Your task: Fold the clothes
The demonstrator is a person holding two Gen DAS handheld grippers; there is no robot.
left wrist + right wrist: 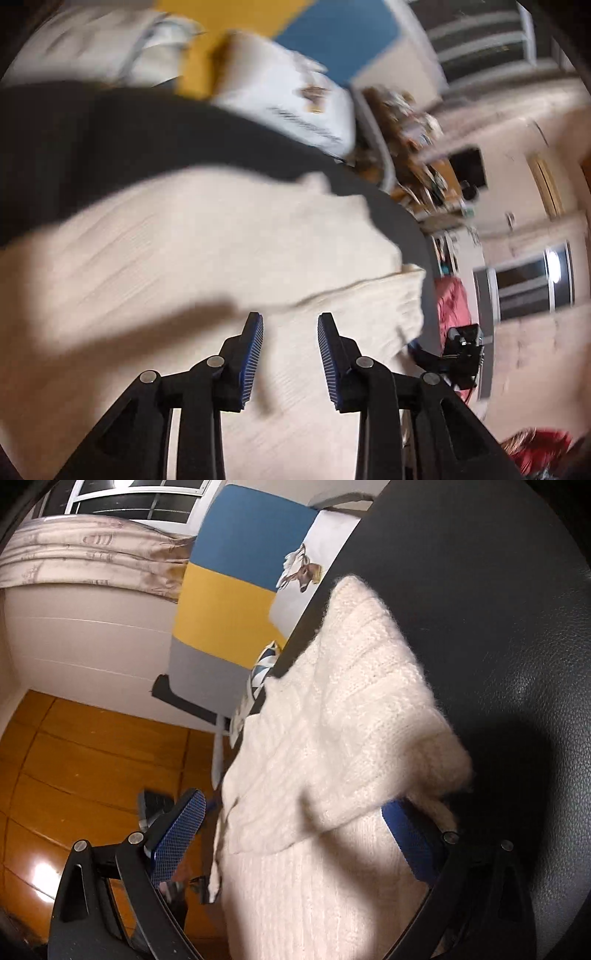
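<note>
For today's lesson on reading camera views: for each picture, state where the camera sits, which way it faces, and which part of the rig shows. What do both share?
Left wrist: on the left gripper, tilted down over the cream sweater; its open blue-padded fingers show.
Right wrist: on the right gripper, facing along the sweater on the black table towards the wooden floor; its fingers are open.
Shared: sweater, table.

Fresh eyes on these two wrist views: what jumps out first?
A fluffy cream knit sweater sprawls over a black leather-like surface, filling both views. The right gripper straddles its folded edge, jaws wide. Behind, a blue, yellow and grey panel stands out above the orange wood floor.
</note>
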